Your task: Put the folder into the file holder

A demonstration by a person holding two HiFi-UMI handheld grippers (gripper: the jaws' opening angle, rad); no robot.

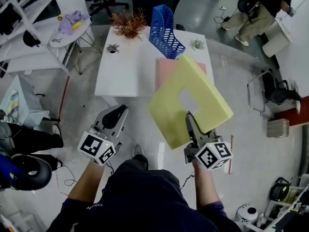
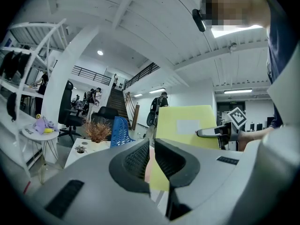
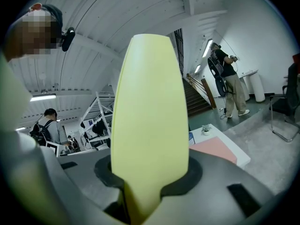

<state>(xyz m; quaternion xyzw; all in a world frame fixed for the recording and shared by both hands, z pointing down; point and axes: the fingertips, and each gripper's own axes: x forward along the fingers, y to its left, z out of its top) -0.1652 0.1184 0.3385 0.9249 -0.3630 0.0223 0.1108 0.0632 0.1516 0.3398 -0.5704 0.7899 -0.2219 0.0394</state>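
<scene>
Three plants: a dried reddish bush (image 1: 128,24) and a small pot (image 1: 113,48) stand toward the far left of the white table (image 1: 125,76); a second small pot (image 1: 197,44) stands at its far right corner.
File holder: the blue file holder (image 1: 166,30) stands at the table's far edge, just beside the bush, between it and the right-hand pot.
In the way: a pink folder (image 1: 163,67) lies flat on the table just in front of the file holder; in the head view the held folder covers much of it.
Surroundings: a round side table (image 1: 72,30) with purple cloth stands to the left; a person (image 1: 260,8) and a chair (image 1: 275,88) are well off to the right.
Right gripper: the right gripper (image 1: 189,122) has its jaws closed on the near edge of the yellow folder (image 1: 169,112), which is off the table and tilted, short of the file holder.
Left gripper: the left gripper (image 1: 116,112) has its jaws drawn to a narrow slit with nothing between them, well apart from the yellow folder.
Count: two folders, one file holder, two grippers.
</scene>
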